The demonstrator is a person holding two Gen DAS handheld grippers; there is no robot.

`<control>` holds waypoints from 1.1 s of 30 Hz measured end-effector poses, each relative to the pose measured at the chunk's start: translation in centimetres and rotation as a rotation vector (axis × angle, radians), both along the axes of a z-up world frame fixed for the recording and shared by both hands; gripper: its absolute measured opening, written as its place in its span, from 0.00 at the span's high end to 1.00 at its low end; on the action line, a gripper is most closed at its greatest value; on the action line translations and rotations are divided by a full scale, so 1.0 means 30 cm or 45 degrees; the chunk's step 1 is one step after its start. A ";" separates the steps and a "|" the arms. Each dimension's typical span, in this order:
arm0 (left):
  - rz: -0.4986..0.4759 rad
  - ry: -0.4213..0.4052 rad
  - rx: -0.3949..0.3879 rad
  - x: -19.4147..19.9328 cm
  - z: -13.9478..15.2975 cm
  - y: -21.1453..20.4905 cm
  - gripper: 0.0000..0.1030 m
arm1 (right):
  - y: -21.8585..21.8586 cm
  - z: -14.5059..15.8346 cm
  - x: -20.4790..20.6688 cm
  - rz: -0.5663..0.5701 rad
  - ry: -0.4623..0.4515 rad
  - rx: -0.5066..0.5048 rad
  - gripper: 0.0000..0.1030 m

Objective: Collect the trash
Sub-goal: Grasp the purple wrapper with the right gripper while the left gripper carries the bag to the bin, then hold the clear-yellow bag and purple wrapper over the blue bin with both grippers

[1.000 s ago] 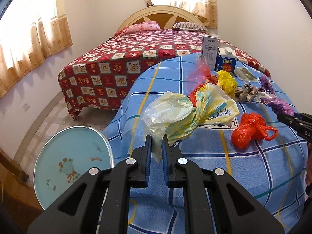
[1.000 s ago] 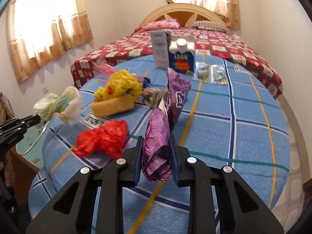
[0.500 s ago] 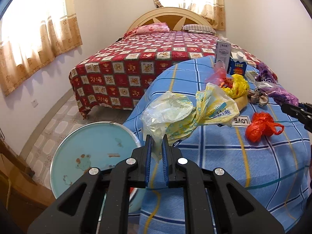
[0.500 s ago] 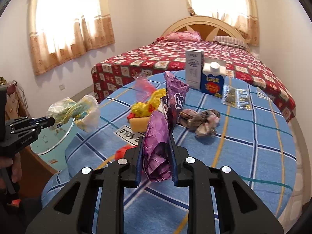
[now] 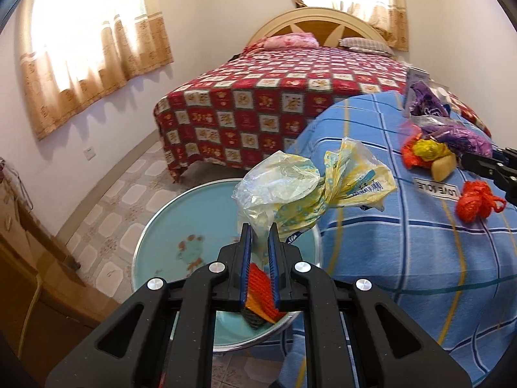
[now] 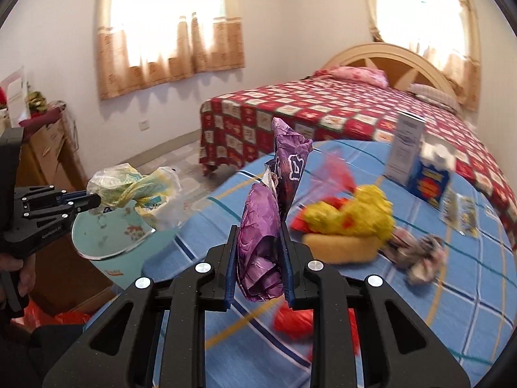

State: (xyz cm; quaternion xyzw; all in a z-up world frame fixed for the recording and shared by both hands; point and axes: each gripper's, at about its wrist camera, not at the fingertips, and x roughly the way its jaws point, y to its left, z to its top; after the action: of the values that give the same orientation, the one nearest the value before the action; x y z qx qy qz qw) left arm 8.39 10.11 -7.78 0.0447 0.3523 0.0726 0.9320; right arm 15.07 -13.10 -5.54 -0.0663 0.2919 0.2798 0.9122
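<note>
While the left gripper pinches the crumpled yellow plastic bag above the round turquoise bin, the right gripper clamps the crinkled purple foil wrapper over the blue checked table. Both seem light and soft; bunched folds probably hold best.

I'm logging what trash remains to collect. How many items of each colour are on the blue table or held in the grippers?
Yellow-and-clear plastic bag, held: 1
Purple foil wrapper, held: 1
Red plastic bag: 1
Yellow crumpled bag: 1
Yellow sponge block: 1
Grey rag: 1
Cartons: 2
Total: 8
</note>
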 end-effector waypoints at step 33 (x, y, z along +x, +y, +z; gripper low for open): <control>0.252 0.036 0.044 -0.093 -0.037 0.285 0.90 | 0.451 -0.074 0.006 0.378 -0.002 -0.130 0.77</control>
State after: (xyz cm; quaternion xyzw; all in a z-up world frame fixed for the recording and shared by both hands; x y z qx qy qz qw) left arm 5.58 18.66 -8.88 0.0266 0.3669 0.1697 0.9143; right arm 15.24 0.43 -7.76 -0.1552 0.2919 0.3964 0.8565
